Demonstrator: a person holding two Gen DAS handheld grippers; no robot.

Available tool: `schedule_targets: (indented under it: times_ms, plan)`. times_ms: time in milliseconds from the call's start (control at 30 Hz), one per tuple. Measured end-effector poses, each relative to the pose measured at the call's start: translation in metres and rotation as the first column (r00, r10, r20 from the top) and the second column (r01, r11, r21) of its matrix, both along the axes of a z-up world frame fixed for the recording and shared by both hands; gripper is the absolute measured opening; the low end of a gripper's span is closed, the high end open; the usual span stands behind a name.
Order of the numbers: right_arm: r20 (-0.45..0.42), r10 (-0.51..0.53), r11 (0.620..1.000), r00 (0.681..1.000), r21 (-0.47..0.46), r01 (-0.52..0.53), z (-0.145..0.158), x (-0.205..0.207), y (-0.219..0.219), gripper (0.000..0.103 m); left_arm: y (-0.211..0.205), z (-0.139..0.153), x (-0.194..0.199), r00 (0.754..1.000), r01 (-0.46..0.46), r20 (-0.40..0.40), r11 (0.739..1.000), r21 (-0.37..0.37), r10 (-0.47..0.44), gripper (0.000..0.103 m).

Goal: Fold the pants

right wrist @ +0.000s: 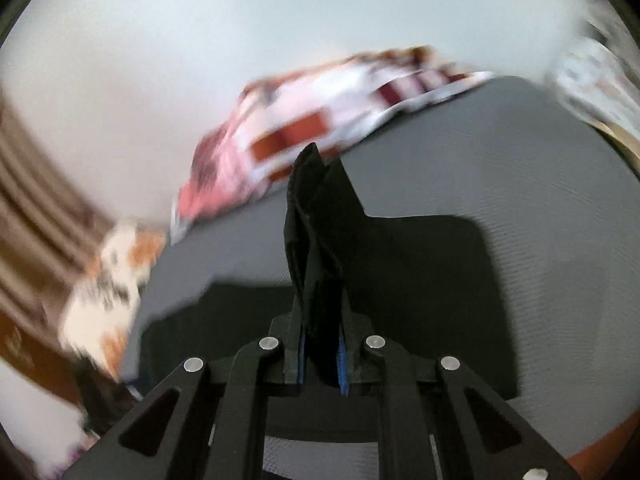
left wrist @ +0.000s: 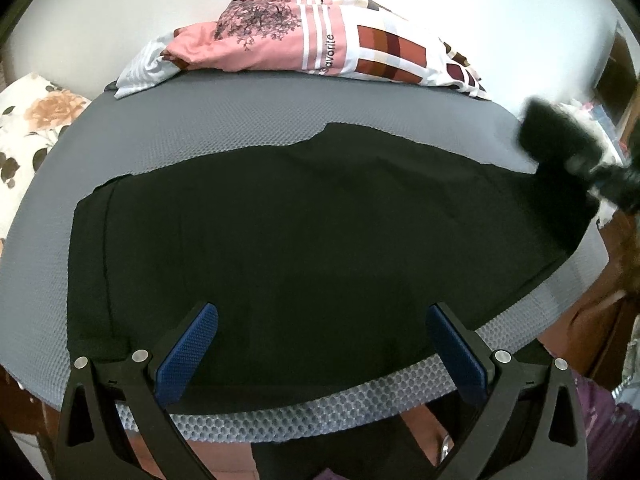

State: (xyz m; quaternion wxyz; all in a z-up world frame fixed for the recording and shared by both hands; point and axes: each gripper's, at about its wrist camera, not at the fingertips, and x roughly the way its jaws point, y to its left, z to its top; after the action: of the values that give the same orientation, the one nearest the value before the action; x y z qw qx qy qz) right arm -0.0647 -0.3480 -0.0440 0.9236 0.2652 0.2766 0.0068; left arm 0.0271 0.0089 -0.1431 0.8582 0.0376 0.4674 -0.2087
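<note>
The black pants [left wrist: 312, 232] lie spread across the grey mat [left wrist: 240, 120] that covers the bench, taking up most of its near half. Their cloth is so dark that seams and folds barely show; only one faint line runs down the left part, and the far edge is ragged against the mat. At the far right the pants rise off the mat towards the right tool [left wrist: 568, 152], which appears there only as a black blur with its tip impossible to make out.

The right wrist view is smeared except close to the lens. In it the right tool [right wrist: 322, 354] has its jaws nearly together, clamped on a bunched fold of the pants [right wrist: 316, 240] that stands up between the blue pads and hides them almost entirely. Beyond the fold the rest of the garment lies flat and dark on the mat [right wrist: 540, 168].

The left tool [left wrist: 320, 344] hangs over the near edge of the pants with its blue pads [left wrist: 188, 352] wide apart and nothing between them.

At the far edge of the mat lies a heap of pink, white and red patterned cloth [left wrist: 312, 40]. A flowered fabric [left wrist: 36, 120] shows at the left, cut off by the frame.
</note>
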Motion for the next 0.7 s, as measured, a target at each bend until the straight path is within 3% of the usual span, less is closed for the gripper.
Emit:
schedule_targets:
  times_ms: [133, 267, 700]
  plan:
    - [-0.127, 0.104, 0.992, 0.986, -0.064, -0.113, -0.046, 0.038, 0.07, 0.012, 0.001, 0.001, -0.001, 1.0, 0.009, -0.008, 1.0, -0.012, -0.009, 0.103]
    - [-0.196, 0.142, 0.968, 0.97, -0.178, -0.177, -0.072, 0.041, 0.114, 0.012, 0.002, 0.001, 0.001, 1.0, 0.01, -0.021, 0.999, -0.038, -0.01, 0.103]
    - [-0.23, 0.157, 0.916, 0.96, -0.329, -0.229, -0.074, 0.045, 0.154, 0.014, 0.0, -0.005, 0.008, 0.998, 0.007, -0.061, 0.999, -0.053, -0.01, 0.103]
